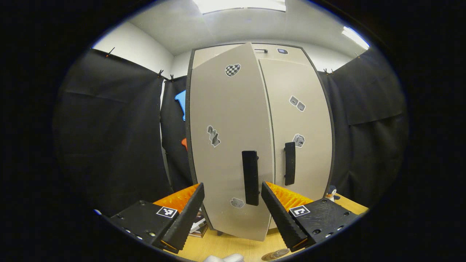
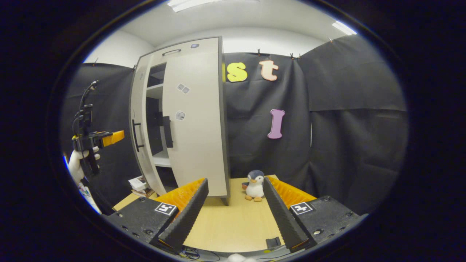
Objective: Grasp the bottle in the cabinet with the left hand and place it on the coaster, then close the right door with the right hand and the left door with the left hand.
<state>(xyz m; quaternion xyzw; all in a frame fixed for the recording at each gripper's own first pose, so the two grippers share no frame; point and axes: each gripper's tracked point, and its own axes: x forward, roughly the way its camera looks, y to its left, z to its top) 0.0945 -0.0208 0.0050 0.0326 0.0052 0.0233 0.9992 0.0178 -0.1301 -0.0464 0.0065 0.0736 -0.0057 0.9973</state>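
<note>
place: recording booth | black cloth walls (image 2: 349, 120) | cabinet (image 2: 193, 120) on wooden table (image 2: 233, 222)

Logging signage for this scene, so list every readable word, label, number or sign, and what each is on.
No text here can be read.
Door stickers: pictures, no words.
Badge at the cabinet top: too small to read.
Square markers: coded patterns, not text.
Books: covers too small to read.
</note>
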